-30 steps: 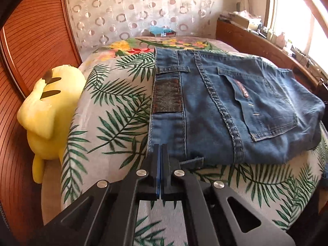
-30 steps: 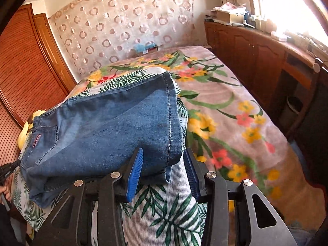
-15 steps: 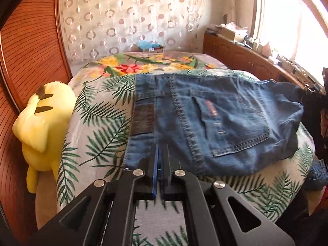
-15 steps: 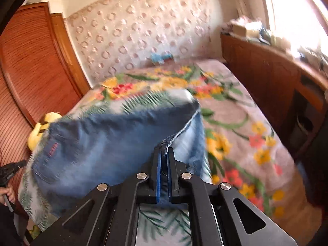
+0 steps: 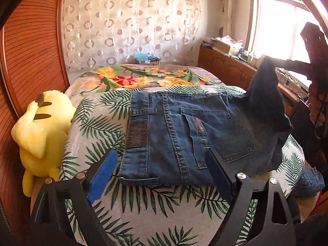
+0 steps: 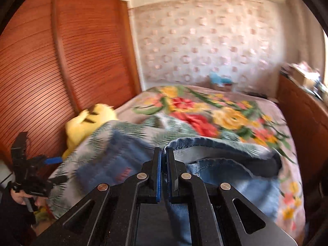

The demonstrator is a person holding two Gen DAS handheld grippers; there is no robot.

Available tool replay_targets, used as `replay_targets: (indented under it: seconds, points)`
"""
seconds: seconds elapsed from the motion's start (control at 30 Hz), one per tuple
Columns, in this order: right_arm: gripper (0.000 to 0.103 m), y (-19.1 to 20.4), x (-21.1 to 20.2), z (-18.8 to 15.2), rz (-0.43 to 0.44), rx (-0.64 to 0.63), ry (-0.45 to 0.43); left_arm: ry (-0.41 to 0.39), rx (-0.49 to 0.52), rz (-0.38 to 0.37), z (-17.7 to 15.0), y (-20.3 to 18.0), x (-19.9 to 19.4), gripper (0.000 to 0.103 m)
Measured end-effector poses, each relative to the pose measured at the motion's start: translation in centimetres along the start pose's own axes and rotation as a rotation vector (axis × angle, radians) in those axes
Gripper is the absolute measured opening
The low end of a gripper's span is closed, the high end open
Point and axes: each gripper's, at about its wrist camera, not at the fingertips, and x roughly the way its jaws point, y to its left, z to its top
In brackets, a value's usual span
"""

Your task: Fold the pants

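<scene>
Blue denim pants (image 5: 184,135) lie folded on the bed, waistband to the left, back pocket up. My left gripper (image 5: 162,170) is open and empty, its jaws wide apart just before the pants' near edge. My right gripper (image 6: 163,153) is shut on the hem of the pants' legs (image 6: 215,145) and holds that end lifted above the bed. In the left wrist view the lifted leg end (image 5: 266,82) rises at the right, below the right gripper's body (image 5: 315,47). The right wrist view is blurred.
A yellow plush toy (image 5: 41,131) lies at the bed's left edge against a wooden slatted wall (image 5: 30,51). A wooden counter (image 5: 225,65) with clutter runs along the right under the window. A floral blanket (image 5: 143,78) covers the far bed.
My left gripper has opened and let go of the waistband. My right gripper, shut on the leg hem, has lifted it and swung it toward the waistband side.
</scene>
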Motion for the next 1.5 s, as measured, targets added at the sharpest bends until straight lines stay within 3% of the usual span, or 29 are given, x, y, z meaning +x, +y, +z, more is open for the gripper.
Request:
replay_targets:
  seconds: [0.13, 0.27, 0.53, 0.9, 1.2, 1.37, 1.5]
  points:
    - [0.004, 2.6, 1.6, 0.9, 0.085, -0.057, 0.033, -0.002, -0.004, 0.005, -0.2, 0.3, -0.4, 0.087]
    - [0.006, 2.0, 3.6, 0.6, 0.113, -0.078, 0.122, 0.001, -0.001, 0.002, -0.4, 0.2, -0.3, 0.087]
    - [0.032, 0.7, 2.4, 0.2, 0.052, -0.079, 0.135, 0.012, 0.048, -0.032, 0.2, -2.5, 1.0, 0.087]
    - [0.035, 0.2, -2.2, -6.7, -0.085, 0.018, 0.126, 0.017, 0.159, -0.143, 3.9, -8.1, 4.6, 0.086]
    - [0.043, 0.0, -2.1, -9.0, -0.129, 0.096, 0.167, 0.060, 0.210, -0.163, 5.7, -10.8, 7.2, 0.048]
    - [0.044, 0.3, -2.3, -9.2, -0.129, 0.132, 0.168, 0.058, 0.207, -0.181, 6.0, -11.3, 7.0, 0.009]
    - [0.044, 0.2, -2.5, -9.3, -0.119, 0.144, 0.162, 0.033, 0.192, -0.171, 6.3, -10.7, 5.5, 0.007]
